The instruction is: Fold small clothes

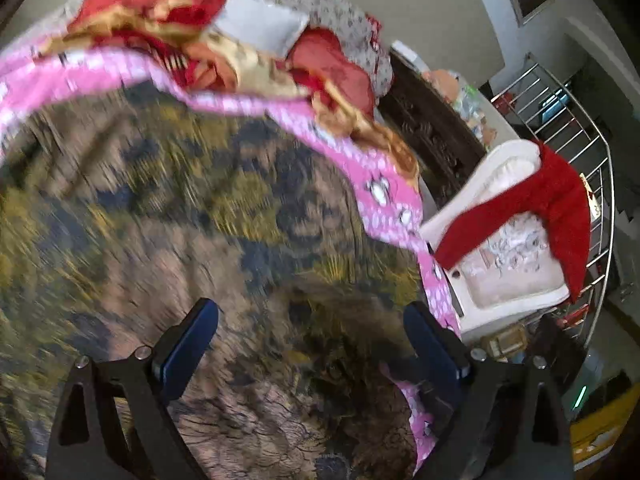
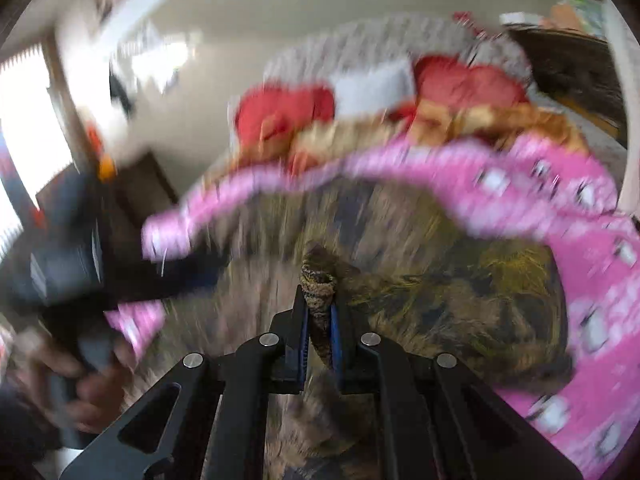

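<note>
A brown, olive and dark patterned garment [image 1: 192, 208] lies spread over a pink printed bedsheet [image 1: 384, 188]; both views are motion-blurred. My left gripper [image 1: 312, 316] is open and empty just above the garment, near its right edge. My right gripper [image 2: 319, 300] is shut on a bunched fold of the same garment [image 2: 318, 280] and holds it up from the cloth [image 2: 460, 280]. The left gripper and the hand holding it [image 2: 72, 264] show blurred at the left of the right wrist view.
Red and gold pillows [image 1: 152, 4] and a white pillow [image 1: 260, 20] lie at the bed's head. A white chair [image 1: 516, 264] with a red cloth [image 1: 560, 208] stands right of the bed, beside a metal railing [image 1: 592, 152] and a dark wooden cabinet [image 1: 432, 128].
</note>
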Demonstrator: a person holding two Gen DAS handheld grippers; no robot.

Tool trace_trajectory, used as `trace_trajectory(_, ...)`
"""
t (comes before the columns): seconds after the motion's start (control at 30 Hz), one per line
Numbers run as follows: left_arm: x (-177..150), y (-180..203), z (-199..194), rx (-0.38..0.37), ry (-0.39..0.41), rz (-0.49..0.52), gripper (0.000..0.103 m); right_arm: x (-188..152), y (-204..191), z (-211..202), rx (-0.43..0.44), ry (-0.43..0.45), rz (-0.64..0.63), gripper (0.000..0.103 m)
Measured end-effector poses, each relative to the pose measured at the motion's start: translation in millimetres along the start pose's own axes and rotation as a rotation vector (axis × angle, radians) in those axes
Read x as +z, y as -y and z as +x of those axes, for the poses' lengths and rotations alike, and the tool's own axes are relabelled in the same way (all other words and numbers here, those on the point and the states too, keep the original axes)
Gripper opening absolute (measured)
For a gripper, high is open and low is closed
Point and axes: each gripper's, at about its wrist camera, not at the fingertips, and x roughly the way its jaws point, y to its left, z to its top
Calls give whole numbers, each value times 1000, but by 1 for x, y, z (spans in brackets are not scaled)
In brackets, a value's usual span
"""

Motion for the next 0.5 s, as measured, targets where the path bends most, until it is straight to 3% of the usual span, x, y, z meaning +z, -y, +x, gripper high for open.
trace_trajectory(0.17,-23,-21,49,-95,-153,-148,96,-37,-14,18,-64,-31,-25,2)
trace_trajectory(0.33,-28,-17,57,-125,-140,-179,95,-50,-23,9,-52,3,-89,2)
trace_trajectory(0.4,-27,-13,57,-118,-128,-178,75,-50,-33,9,-60,12,-140,2)
trace_trajectory(0.43,-26,-12,60,-102,-142,-185,32,-54,-36,8,-64,15,-165,2)
trace_trajectory(0.47,-27,-12,66,-71,-175,-196,3,-58,-38,7,-68,14,-177,2)
trace_trajectory(0.5,-29,-12,69,-48,-191,-205,4,-58,-40,6,-71,18,-180,2)
